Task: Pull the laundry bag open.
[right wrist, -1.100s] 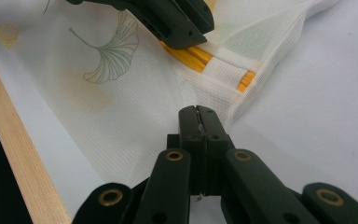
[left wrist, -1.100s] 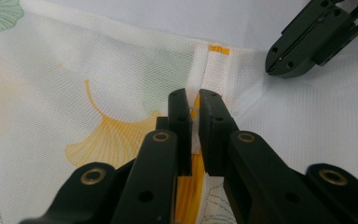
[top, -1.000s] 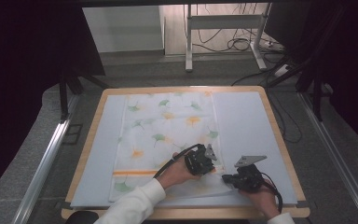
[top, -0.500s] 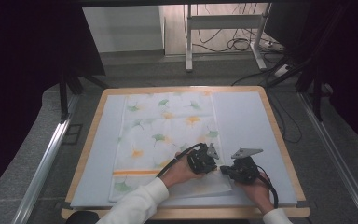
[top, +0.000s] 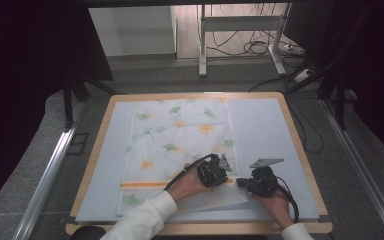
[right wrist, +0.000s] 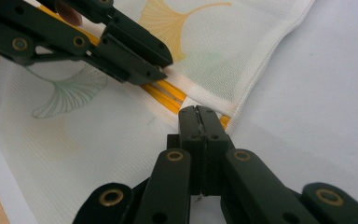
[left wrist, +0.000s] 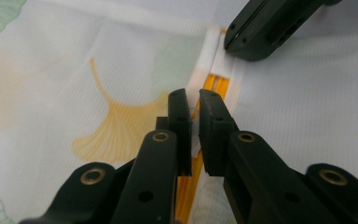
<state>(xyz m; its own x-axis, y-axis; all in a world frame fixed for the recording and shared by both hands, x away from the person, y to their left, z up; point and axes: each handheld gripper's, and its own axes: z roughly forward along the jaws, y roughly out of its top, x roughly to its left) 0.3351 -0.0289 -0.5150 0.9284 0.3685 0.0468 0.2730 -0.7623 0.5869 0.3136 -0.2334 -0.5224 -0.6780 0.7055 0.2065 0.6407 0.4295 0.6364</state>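
Ginkgo-print cloth (top: 180, 145) spread flat at centre frame on the pale mat (top: 265, 130), near right corner folded over along the orange stripe (top: 145, 184). Pinched at that fold by left gripper (left wrist: 193, 109), jaws nearly together on the hem. Clamped just beside, toward lower right, by right gripper (right wrist: 198, 112), jaws fully closed on the cloth's edge.

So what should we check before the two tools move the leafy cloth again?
1. Left tool pinching the cloth edge: ok, the fold sits between its nearly shut jaws.
2. Right tool gripping the cloth: cannot tell; its jaws are shut tight at the edge by the orange stripe, but no fabric shows between them.
3. Tools not bumping: ok, close together but apart.
4. Far end of the cloth lying flat: ok, spread smooth on the white mat.
5. Near corner: not ok, it lies folded over beside the hands.
6. Nothing on top of the cloth: ok.
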